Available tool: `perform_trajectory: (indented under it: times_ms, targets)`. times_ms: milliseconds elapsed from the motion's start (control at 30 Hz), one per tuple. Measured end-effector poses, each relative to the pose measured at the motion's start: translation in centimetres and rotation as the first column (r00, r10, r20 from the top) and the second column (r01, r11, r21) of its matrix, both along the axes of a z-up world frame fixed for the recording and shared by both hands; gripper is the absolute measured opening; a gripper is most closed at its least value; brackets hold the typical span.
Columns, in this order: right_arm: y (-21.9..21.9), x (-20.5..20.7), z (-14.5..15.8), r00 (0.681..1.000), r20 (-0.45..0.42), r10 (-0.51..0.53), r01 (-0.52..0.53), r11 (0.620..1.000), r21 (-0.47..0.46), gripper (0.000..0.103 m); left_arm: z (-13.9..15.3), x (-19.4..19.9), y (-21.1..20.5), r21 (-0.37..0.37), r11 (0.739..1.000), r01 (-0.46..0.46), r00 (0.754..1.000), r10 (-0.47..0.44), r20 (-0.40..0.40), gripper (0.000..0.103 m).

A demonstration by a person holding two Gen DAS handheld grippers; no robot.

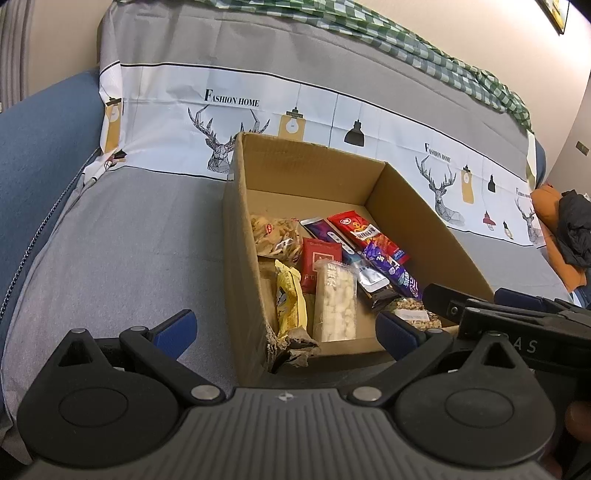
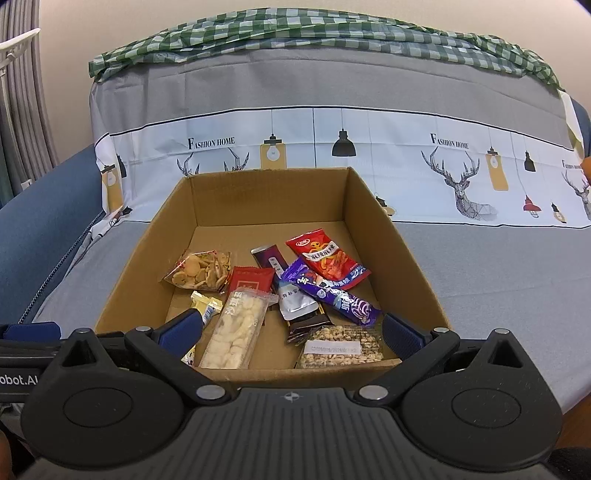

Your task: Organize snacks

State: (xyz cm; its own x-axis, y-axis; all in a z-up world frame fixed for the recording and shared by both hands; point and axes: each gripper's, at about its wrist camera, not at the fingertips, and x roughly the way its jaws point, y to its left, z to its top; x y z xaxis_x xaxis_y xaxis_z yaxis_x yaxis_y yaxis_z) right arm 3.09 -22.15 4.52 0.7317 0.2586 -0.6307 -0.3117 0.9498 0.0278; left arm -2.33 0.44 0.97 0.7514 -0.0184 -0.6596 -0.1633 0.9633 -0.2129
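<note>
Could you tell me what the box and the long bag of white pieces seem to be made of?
The box looks like matte brown corrugated cardboard; its torn corner shows frayed layers. The long bag appears to be clear glossy plastic film, since its white pieces show through.

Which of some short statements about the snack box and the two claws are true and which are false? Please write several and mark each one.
1. Both claws are open and hold nothing. True: left claw, right claw.
2. The cardboard box stands on a wooden table. False: it rests on the grey sofa cover.
3. The bag of round crackers lies inside the box. True.
4. The red squid packet lies outside the box. False: it is inside, toward the right.
5. A green checked cloth lies along the sofa's top. True.
</note>
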Motion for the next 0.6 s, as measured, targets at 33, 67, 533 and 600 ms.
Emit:
perform_trajectory:
  times_ms: [33,67,533,600]
  targets:
    - [-0.03,0.01,0.03,1.0,-0.001,0.0,0.0,1.0,0.0,0.102,-0.01,0.01,0.0,0.0,1.0,0.001,1.0,-0.001,0.001,0.103]
    - [-0.02,0.0,0.04,1.0,0.0,-0.001,0.001,1.0,-0.001,0.102,-0.02,0.01,-0.03,0.0,1.0,0.002,1.0,-0.002,0.002,0.103]
    - [-0.08,0.1,0.0,1.0,-0.002,0.0,0.0,1.0,0.004,0.102,0.07,-0.21,-0.12,-0.004,1.0,0.02,1.0,-0.02,0.02,0.103]
    - [-0.08,0.06,-0.01,1.0,-0.002,-0.001,0.001,1.0,0.004,0.102,0.13,-0.19,-0.2,-0.003,1.0,0.02,1.0,-0.02,0.023,0.103]
